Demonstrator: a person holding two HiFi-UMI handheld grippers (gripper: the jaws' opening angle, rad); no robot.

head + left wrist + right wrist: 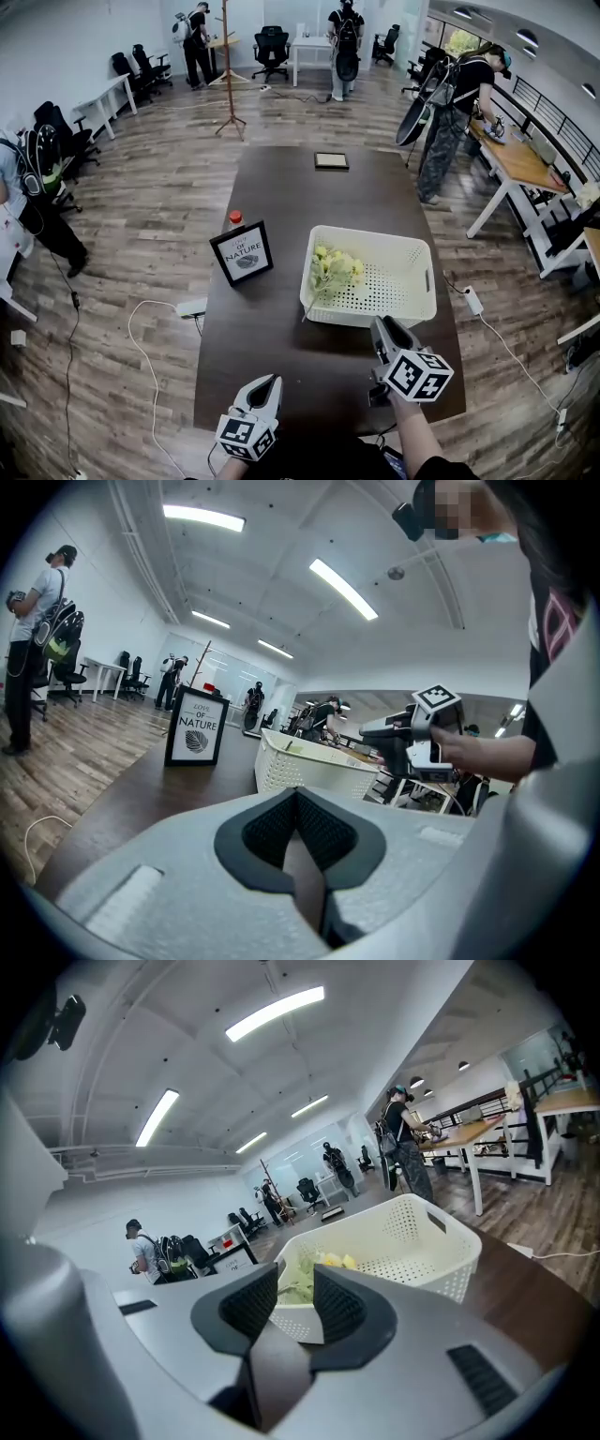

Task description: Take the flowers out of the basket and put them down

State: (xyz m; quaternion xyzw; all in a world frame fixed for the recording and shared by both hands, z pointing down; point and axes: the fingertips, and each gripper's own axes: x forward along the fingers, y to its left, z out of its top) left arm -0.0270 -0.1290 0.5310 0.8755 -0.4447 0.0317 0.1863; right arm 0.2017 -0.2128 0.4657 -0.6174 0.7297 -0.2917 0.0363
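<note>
A white perforated basket [412, 281] stands on the dark table [281, 319], right of the middle. Pale yellow-green flowers [336, 269] lie in its left part. My right gripper [382, 324] hovers just before the basket's near wall; in the right gripper view its jaws [295, 1288] stand a little apart with nothing between them, and the basket [422, 1241] and flowers [319, 1265] lie straight ahead. My left gripper [272, 382] is near the table's front edge, left of the right one, with its pads [298, 794] together and empty. The left gripper view also shows the basket [309, 766].
A framed "Love of Nature" sign [242, 253] stands left of the basket, with an orange-capped bottle [235, 217] behind it. A small flat frame [331, 160] lies at the table's far end. Power strips [190, 307] and cables lie on the floor; people stand farther off.
</note>
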